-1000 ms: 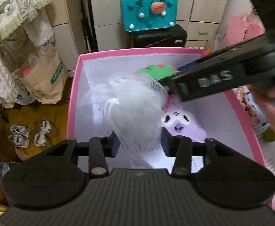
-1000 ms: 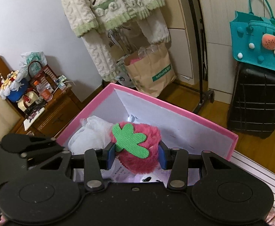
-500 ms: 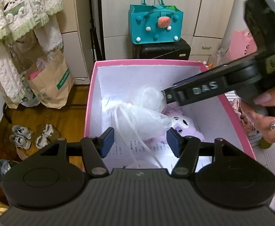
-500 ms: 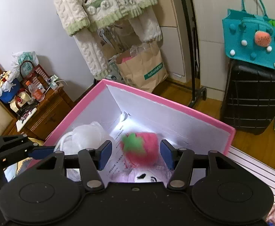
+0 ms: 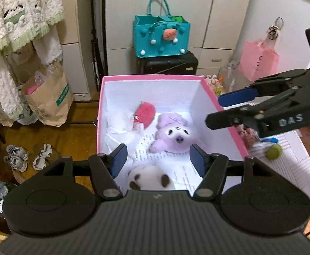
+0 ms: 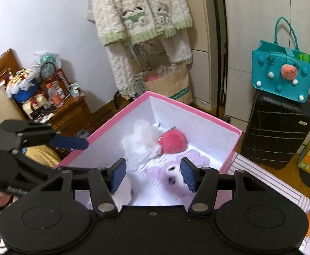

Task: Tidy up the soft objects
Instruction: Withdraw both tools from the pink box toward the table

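A pink box (image 5: 152,77) with white inner walls holds a red strawberry plush (image 5: 145,113), a white mesh pouf (image 5: 121,127), a purple plush (image 5: 172,131) and a white plush with dark patches (image 5: 150,179). My left gripper (image 5: 157,159) hovers over the box's near edge. Its jaws are opening and nothing is between them. My right gripper (image 6: 152,174) is open and empty above the box (image 6: 197,111), over the purple plush (image 6: 176,174). The strawberry (image 6: 174,141) and the pouf (image 6: 140,138) lie beyond it. In the left wrist view the right gripper (image 5: 213,109) reaches in over the box's right wall.
A teal felt bag (image 5: 162,36) sits on a black suitcase (image 5: 167,64) behind the box. A brown paper bag (image 5: 48,99) and hanging fleece clothes (image 5: 16,21) are at the left. A green ball (image 5: 273,152) lies on the striped surface right of the box.
The left gripper let go of the mesh pouf and the right one let go of the strawberry plush. Both now lie in the box. Both grippers drew back and up.
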`<state>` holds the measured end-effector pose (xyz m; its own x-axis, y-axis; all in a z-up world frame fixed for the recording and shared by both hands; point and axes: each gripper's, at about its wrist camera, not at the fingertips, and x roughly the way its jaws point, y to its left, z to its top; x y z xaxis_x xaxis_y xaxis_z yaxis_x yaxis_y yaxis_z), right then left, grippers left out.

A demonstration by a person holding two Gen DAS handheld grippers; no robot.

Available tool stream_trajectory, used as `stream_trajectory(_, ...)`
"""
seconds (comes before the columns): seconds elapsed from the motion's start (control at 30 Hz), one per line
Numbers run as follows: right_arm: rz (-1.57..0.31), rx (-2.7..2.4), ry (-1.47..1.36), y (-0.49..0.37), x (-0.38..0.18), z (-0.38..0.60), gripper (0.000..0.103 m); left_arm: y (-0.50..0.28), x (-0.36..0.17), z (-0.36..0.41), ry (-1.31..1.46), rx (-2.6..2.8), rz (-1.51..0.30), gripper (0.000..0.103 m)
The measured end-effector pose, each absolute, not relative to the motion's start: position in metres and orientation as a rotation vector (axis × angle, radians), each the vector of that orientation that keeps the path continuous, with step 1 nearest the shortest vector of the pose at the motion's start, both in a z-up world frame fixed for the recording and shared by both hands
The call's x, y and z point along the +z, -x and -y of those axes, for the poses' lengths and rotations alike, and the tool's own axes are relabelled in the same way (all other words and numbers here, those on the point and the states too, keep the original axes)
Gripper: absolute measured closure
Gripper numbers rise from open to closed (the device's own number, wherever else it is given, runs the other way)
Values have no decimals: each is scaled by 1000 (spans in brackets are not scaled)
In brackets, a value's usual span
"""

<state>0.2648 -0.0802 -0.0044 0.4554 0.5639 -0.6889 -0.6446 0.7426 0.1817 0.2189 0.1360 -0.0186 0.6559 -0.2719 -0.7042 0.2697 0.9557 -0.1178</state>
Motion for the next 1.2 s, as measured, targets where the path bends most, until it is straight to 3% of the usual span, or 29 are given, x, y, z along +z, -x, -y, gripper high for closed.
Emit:
stream_trajectory(0.57,-779,755,101,-169,43,147,41,-145,27,-110,-52,-412,-816,35)
stream_trajectory(1.2,-772,699,112,-77,20,248,38,-59,30,-38,-123,-533,-796,27)
